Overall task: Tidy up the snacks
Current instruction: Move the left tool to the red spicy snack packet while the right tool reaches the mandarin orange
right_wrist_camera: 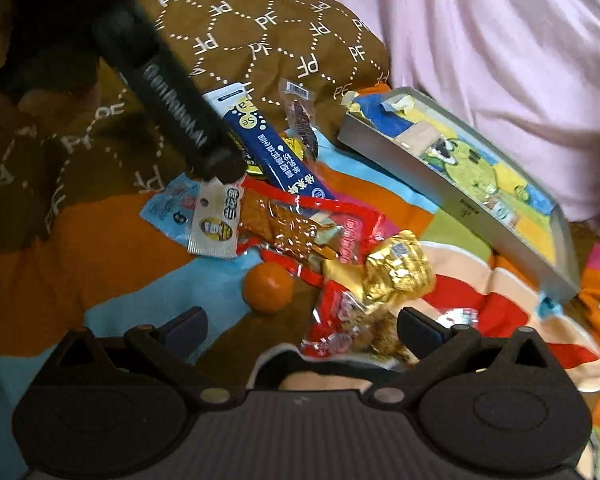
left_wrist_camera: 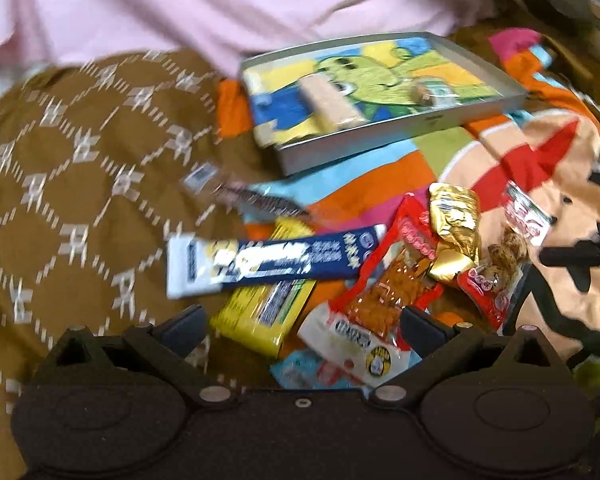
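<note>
Snack pile (right_wrist_camera: 300, 216) near; tray (left_wrist_camera: 416, 126) holds wafer (left_wrist_camera: 330, 98) (blurred).

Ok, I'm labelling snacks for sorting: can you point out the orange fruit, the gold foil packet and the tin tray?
orange fruit (right_wrist_camera: 267, 288), right wrist view, middle of its skin.
gold foil packet (right_wrist_camera: 396, 268), right wrist view, crinkled centre.
tin tray (left_wrist_camera: 384, 136), left wrist view, near side wall.

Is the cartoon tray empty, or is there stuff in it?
Not empty. The tray holds a tan wafer-like bar and a small wrapped snack; most of its cartoon floor is bare.
</note>
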{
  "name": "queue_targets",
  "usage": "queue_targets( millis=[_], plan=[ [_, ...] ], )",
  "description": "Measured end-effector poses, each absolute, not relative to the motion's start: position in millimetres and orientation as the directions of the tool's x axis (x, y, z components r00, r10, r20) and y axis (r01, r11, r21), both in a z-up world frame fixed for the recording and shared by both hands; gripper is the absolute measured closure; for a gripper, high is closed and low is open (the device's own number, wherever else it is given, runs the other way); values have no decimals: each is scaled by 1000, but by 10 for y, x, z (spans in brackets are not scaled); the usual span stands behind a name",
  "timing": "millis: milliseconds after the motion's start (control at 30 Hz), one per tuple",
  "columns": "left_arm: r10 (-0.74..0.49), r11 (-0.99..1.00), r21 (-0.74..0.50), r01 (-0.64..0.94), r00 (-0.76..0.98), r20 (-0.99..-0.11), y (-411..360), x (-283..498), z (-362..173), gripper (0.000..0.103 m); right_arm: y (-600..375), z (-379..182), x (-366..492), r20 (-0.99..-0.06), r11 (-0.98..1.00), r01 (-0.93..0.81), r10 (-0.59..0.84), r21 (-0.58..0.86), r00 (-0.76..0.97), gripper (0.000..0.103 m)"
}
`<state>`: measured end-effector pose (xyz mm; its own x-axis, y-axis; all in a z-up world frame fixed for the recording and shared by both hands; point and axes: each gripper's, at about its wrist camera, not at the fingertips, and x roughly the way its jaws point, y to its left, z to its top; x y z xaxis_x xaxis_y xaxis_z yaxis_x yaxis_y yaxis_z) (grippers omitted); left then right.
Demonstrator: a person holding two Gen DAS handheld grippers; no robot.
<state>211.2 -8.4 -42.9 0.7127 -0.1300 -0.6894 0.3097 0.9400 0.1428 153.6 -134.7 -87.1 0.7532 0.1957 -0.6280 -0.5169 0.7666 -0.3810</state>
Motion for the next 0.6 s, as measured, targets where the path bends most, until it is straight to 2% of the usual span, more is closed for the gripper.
queue_targets(
  millis=[100,267,433,600],
  plan=[
    [-123,906,220,361,725,-678,-179,2157,-516,1,-1325,-924,1636,-635,778,-519,208,-353,744,0],
    [-116,831,338,443,731,-673,-302,2210,-684,1,-1246,-1026,1641,-636,725,-550,202,-414,745,0],
    [-172,780,334,528,696,-697,-353,2267,-782,1,-1217,-1053,1637,-609,700,-556,216,-448,763,1],
    [-200,730,352,586,676,-710,-419,2274,-876,1,-1159,-1091,1677,-622,678,-581,229,-450,749,10]
  ],
)
